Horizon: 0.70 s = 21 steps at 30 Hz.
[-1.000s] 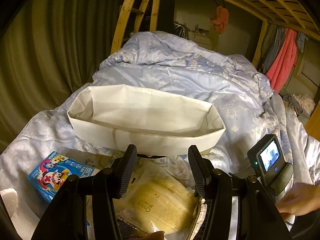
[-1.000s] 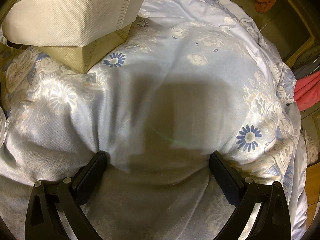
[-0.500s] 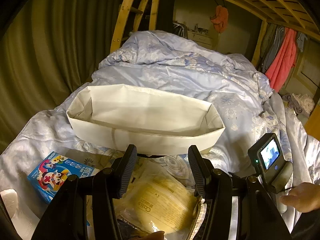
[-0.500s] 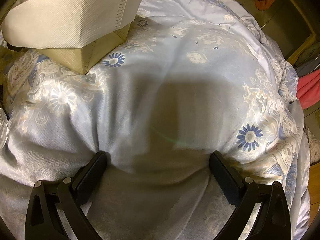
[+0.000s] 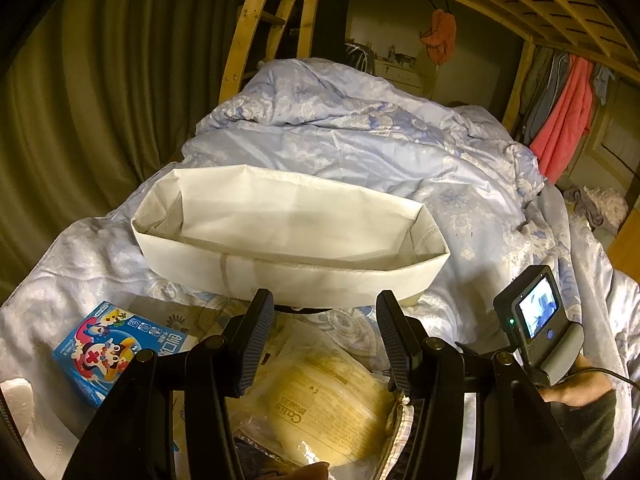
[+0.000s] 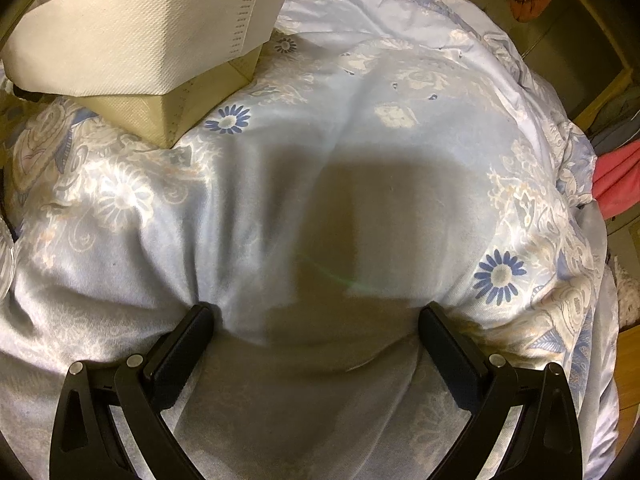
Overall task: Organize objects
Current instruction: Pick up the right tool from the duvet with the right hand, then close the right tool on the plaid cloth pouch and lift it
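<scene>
A white fabric bin [image 5: 288,280] stands empty on the floral quilt [image 5: 400,152]. My left gripper [image 5: 325,308] hovers just in front of the bin, open. Under it lies a clear packet [image 5: 324,396] of yellowish food, wider than the gap between the jaws. A blue cartoon-printed box [image 5: 116,348] lies on the quilt to its left. In the right wrist view my right gripper [image 6: 316,320] is wide open with nothing between the fingers, and its tips rest on the quilt [image 6: 360,160]. One corner of the bin [image 6: 132,32] shows at top left there.
A checked pouch edge [image 5: 400,416] lies beside the packet, a white item [image 5: 20,400] at the lower left. A hand [image 5: 576,388] holds the other gripper's small screen unit [image 5: 536,320]. Green curtain on the left, wooden bunk frame overhead, clothes [image 5: 564,120] hanging at right.
</scene>
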Tool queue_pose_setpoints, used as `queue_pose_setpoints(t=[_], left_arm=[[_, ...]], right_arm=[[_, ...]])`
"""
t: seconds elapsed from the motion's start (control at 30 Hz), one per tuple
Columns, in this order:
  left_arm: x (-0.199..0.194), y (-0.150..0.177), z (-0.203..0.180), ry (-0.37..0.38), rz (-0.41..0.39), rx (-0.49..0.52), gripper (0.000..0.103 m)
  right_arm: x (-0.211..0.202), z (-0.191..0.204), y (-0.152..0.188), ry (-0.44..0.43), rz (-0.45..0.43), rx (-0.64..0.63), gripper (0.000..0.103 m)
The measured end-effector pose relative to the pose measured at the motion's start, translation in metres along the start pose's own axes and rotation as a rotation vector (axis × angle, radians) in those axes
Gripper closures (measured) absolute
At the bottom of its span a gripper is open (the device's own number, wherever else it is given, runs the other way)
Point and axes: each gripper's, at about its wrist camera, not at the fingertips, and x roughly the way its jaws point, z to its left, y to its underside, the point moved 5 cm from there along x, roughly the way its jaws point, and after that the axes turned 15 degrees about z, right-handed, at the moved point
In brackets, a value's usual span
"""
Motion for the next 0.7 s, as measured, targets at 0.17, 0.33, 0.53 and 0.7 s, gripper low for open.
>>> queue_pose_setpoints(t=[0.17, 0.33, 0.53, 0.7], left_arm=[[0.001, 0.000, 0.000, -0.003, 0.002, 0.006, 0.050], [0.004, 0.001, 0.001, -0.019, 0.006, 0.011, 0.050], [0.005, 0.000, 0.010, -0.025, -0.002, -0.007, 0.050], [0.004, -0.003, 0.026, 0.020, -0.006, -0.068, 0.050]], right_arm=[[0.004, -0.002, -0.005, 0.024, 0.014, 0.014, 0.000], [0.000, -0.002, -0.007, 0.028, 0.075, 0.099, 0.002], [-0.032, -0.020, -0.021, -0.168, 0.019, 0.233, 0.020], [-0.103, -0.050, -0.031, -0.543, -0.230, 0.426, 0.021]])
